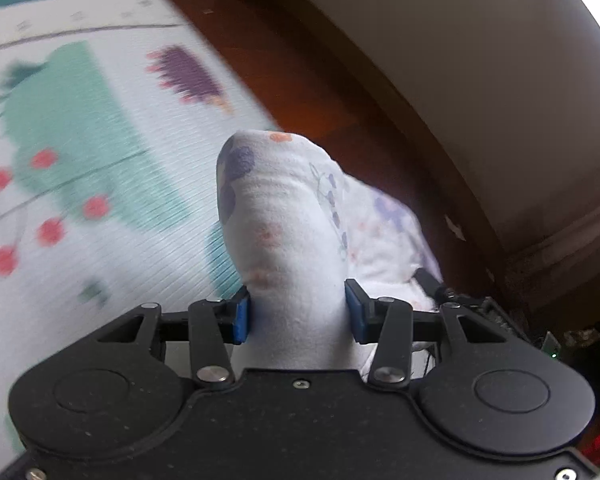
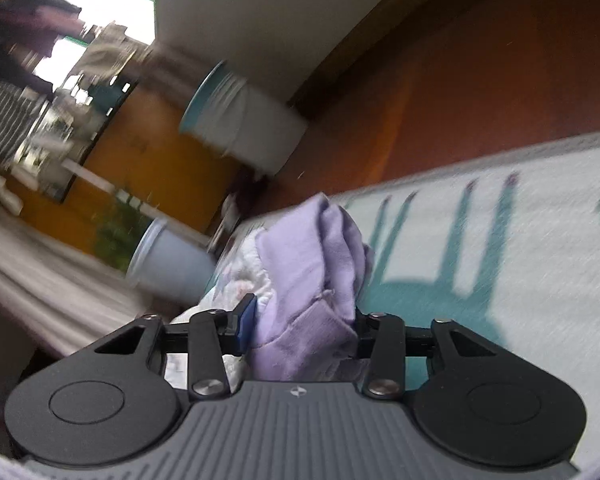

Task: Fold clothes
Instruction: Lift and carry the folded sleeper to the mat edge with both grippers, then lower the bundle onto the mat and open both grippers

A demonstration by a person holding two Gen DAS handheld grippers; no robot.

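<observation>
A bunched fold of the white floral-printed cotton garment (image 1: pixel 284 216) is clenched between the blue pads of the left claw (image 1: pixel 298 314); the fabric rises in a rounded hump beyond the pads, and more of the same cloth is seen trailing off to the right behind it. Beneath and to the left of that claw, a white ribbed play mat printed with teal shapes and red dots (image 1: pixel 80 152) is spread over the reddish-brown wooden floor (image 1: pixel 284 60), and a cream wall (image 1: pixel 480 60) is seen beyond the floor.

In the right wrist view, a crumpled wad of lilac fleece fabric (image 2: pixel 316 264) is gripped by the right claw (image 2: pixel 302 322), its two pads pressed against either side of the wad. White floral cloth (image 2: pixel 240 280) is visible just beside the lilac fabric, on its left and touching it; whether the two belong to one garment cannot be told. The play mat (image 2: pixel 500 240) lies to the right of this claw, with a teal print on it. Farther back, a white cylindrical bucket with a teal rim (image 2: pixel 244 120) is seen on the floor (image 2: pixel 460 80) near the wall, and a pale blue plastic bucket (image 2: pixel 172 260) stands closer, to the left of the held fabric. Both views are blurred, so finer detail cannot be made out
</observation>
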